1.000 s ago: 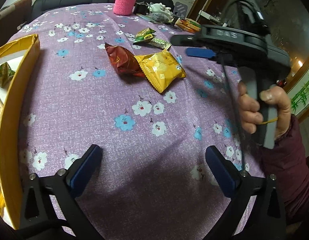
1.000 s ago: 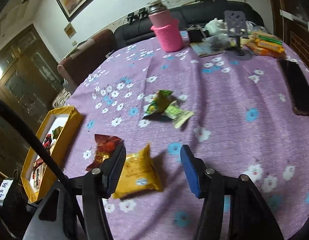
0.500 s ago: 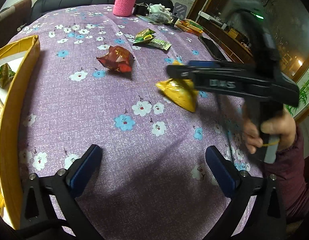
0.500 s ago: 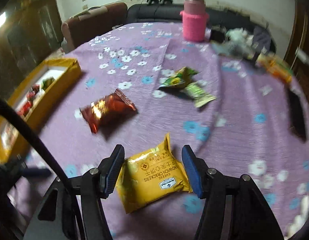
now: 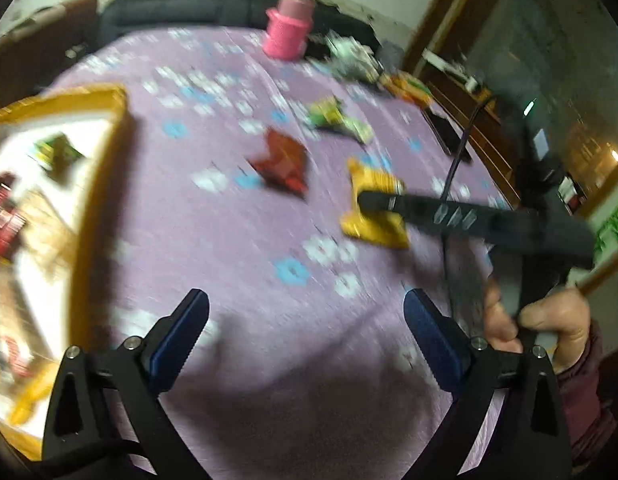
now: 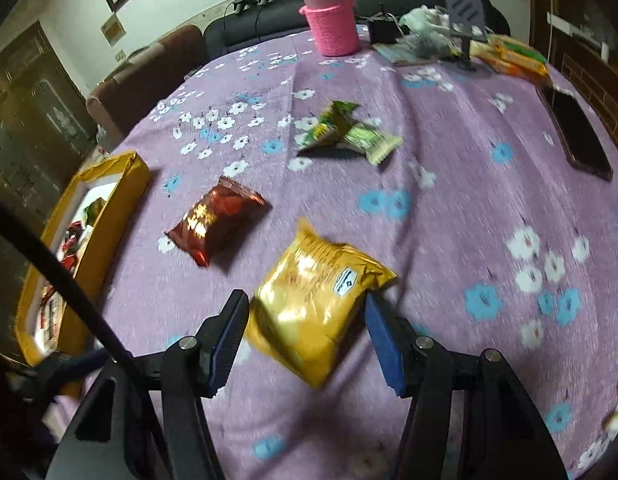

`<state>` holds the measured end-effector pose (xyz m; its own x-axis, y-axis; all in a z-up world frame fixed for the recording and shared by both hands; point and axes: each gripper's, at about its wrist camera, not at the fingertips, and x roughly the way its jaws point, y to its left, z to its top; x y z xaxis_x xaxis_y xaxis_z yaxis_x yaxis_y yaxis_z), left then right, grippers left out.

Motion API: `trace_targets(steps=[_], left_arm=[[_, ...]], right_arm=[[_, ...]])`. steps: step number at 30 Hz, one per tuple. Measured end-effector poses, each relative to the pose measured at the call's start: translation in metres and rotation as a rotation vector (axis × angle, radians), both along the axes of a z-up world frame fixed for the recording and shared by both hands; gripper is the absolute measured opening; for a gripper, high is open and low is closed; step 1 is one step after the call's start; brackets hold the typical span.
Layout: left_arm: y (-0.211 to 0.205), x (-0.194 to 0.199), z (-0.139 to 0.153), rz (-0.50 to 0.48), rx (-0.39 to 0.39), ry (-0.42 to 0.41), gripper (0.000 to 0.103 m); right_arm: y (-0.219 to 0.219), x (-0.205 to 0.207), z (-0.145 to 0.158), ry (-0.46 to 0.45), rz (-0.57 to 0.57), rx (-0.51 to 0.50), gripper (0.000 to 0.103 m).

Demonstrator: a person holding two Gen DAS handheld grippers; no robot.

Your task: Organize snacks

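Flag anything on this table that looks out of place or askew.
Three snacks lie loose on the tablecloth outside the yellow box: a red packet and two overlapping green packets. A dark phone lies near the right edge.

Between the yellow foil cracker packet (image 6: pixel 317 300) and the yellow-walled cardboard box (image 6: pixel 121 184) lies open purple flowered tablecloth (image 6: pixel 469 208), with only the red foil snack packet (image 6: pixel 217 220) lying in that stretch. Further back the green snack wrappers (image 6: pixel 341 132) sit mid-table; the black phone (image 6: pixel 577 136) lies along the right edge
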<state>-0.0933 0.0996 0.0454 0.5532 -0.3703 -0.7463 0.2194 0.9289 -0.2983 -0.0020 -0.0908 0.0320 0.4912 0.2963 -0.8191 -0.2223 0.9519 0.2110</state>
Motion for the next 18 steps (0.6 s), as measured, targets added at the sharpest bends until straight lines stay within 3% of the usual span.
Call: trace_targets(steps=[3,6,12,15,18], left_arm=[[0.010,0.011,0.013,0.029,0.013,-0.009,0.097],[0.009,0.030,0.019,0.034,0.054,-0.006,0.097],[-0.014,0.078,0.011,0.006,0.150,0.017,0.098],[-0.034,0.102,0.002,-0.031,0.218,0.024,0.098],[-0.057,0.125,-0.012,-0.067,0.331,0.007,0.097]], right_arm=[[0.017,0.010,-0.006,-0.003,0.011,-0.086,0.059],[0.020,0.009,-0.012,-0.026,0.030,-0.138,0.045],[-0.008,0.000,-0.006,-0.045,0.022,-0.077,0.043],[-0.024,0.005,-0.004,-0.038,-0.005,0.007,0.043],[-0.035,0.010,-0.004,-0.028,-0.031,0.053,0.043]])
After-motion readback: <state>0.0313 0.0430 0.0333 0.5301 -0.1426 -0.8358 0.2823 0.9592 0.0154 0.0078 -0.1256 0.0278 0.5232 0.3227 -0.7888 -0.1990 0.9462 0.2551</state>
